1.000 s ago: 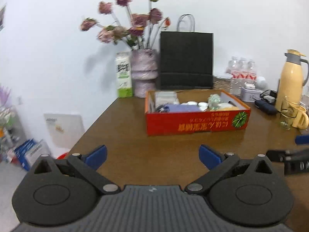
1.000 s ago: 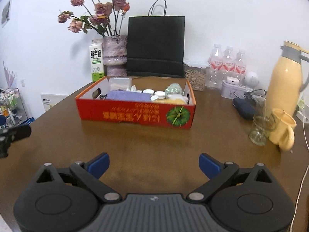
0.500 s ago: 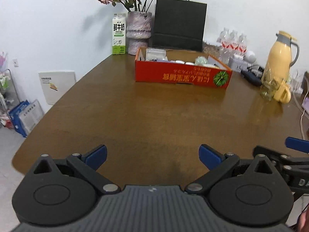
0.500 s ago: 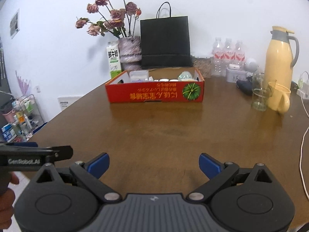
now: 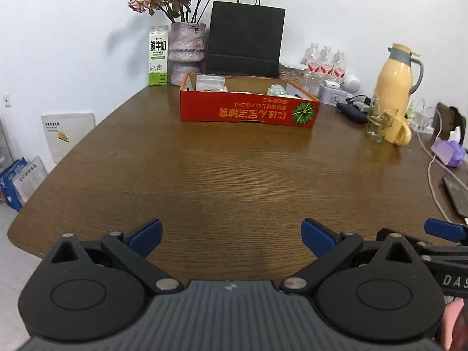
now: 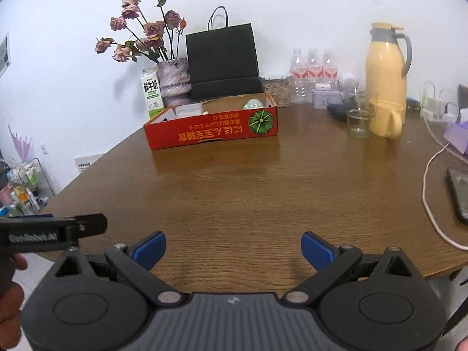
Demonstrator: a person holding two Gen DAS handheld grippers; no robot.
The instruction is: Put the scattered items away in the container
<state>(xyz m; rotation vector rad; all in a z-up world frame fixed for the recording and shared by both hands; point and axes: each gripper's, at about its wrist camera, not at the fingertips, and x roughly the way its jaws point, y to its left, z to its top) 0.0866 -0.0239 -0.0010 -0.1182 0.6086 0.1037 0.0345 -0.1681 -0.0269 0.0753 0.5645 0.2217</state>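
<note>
We hold our left gripper [image 5: 231, 235] and right gripper [image 6: 233, 248] over the tabletop's [image 5: 234, 169] near edge, both with fingers spread wide apart and empty. The red cardboard box [image 5: 248, 111], holding small items, sits toward the far edge, before a black paper bag [image 5: 244, 41].

Milk carton [image 5: 158, 55] read "鲜牛奶"; right gripper's side [image 5: 452, 280] showed "DAS"; red box [image 5: 248, 111] print upside down, unclear
</note>
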